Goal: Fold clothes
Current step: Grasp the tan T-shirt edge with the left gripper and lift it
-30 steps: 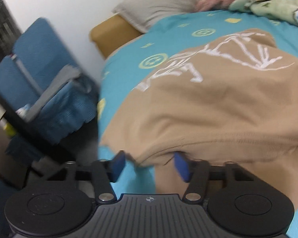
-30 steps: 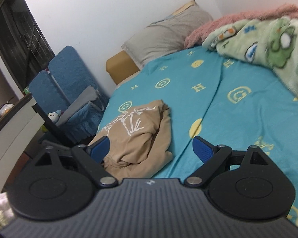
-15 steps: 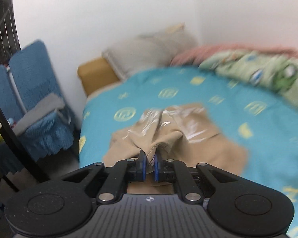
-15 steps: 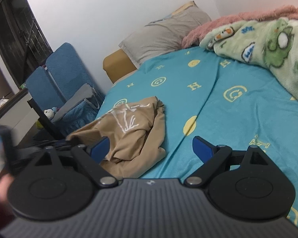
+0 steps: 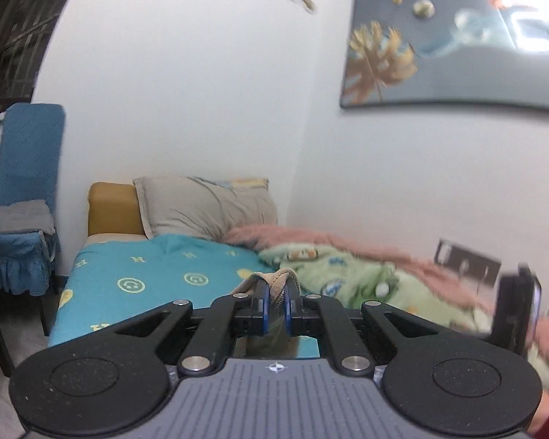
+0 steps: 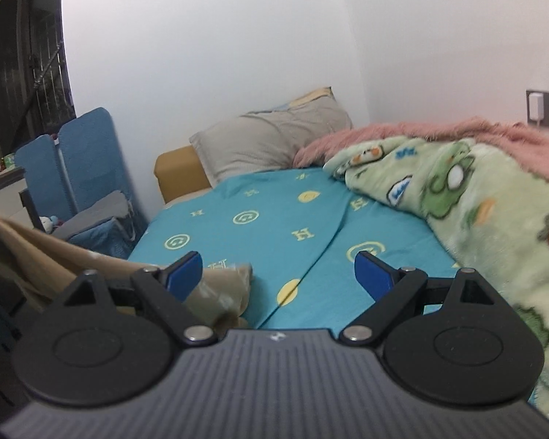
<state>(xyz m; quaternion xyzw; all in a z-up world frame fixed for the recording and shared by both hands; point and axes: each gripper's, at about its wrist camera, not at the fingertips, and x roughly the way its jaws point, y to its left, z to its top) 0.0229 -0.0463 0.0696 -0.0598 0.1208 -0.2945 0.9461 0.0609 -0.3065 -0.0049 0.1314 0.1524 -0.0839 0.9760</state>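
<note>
My left gripper (image 5: 275, 301) is shut on a ribbed edge of the tan sweatshirt (image 5: 274, 283) and holds it lifted above the bed; most of the cloth hangs below, out of sight. In the right wrist view the tan sweatshirt (image 6: 47, 259) rises from the bed toward the upper left, with its lower part (image 6: 225, 292) still resting on the teal sheet (image 6: 274, 219). My right gripper (image 6: 278, 274) is open and empty above the sheet, just right of the cloth. The right gripper's body also shows in the left wrist view (image 5: 516, 311).
A grey pillow (image 6: 274, 142) and a mustard headboard (image 6: 177, 175) lie at the far end. A green cartoon blanket (image 6: 475, 212) over a pink one (image 6: 439, 131) covers the bed's right side. A blue folding chair (image 6: 80, 168) stands left of the bed.
My left gripper closed on the sweatshirt's edge and lifted it up off the bed. The cloth now stretches upward. My right gripper stayed open and moved closer to the sheet.
</note>
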